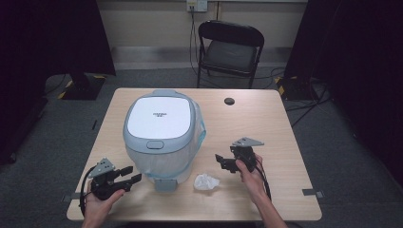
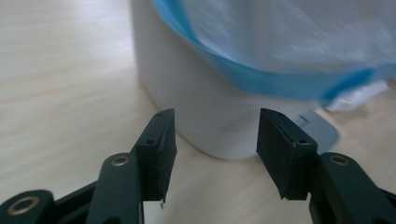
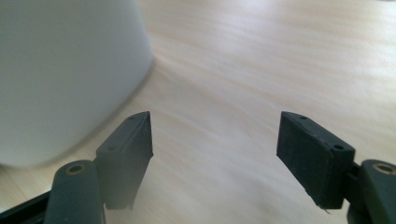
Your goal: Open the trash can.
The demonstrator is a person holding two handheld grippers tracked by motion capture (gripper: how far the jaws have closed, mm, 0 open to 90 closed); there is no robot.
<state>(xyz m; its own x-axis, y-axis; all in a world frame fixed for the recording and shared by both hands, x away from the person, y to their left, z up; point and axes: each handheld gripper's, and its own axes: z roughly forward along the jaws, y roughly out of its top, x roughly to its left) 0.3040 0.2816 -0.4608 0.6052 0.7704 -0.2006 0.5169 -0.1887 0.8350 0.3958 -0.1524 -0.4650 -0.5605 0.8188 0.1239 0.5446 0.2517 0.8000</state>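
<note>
A white pedal bin point(image 1: 159, 128) with a grey-rimmed lid stands shut at the table's middle left, a clear bag with a blue band point(image 2: 261, 77) hanging over its wall. Its grey pedal point(image 1: 165, 184) points toward the front edge. A crumpled white paper point(image 1: 206, 181) lies just right of the pedal. My left gripper point(image 1: 134, 174) is open near the front left, aimed at the bin's base point(image 2: 210, 107), with nothing between its jaws point(image 2: 215, 140). My right gripper point(image 1: 219, 161) is open to the right of the bin, low over bare wood point(image 3: 215, 140), with the bin wall point(image 3: 60, 79) to its left.
The wooden table point(image 1: 256, 123) has a round cable hole point(image 1: 229, 101) at the back right. A black folding chair point(image 1: 230, 47) stands behind the table. Cables run across the floor at the back and right. The pedal point(image 2: 322, 128) and the white paper point(image 2: 359, 95) lie beyond the left jaws.
</note>
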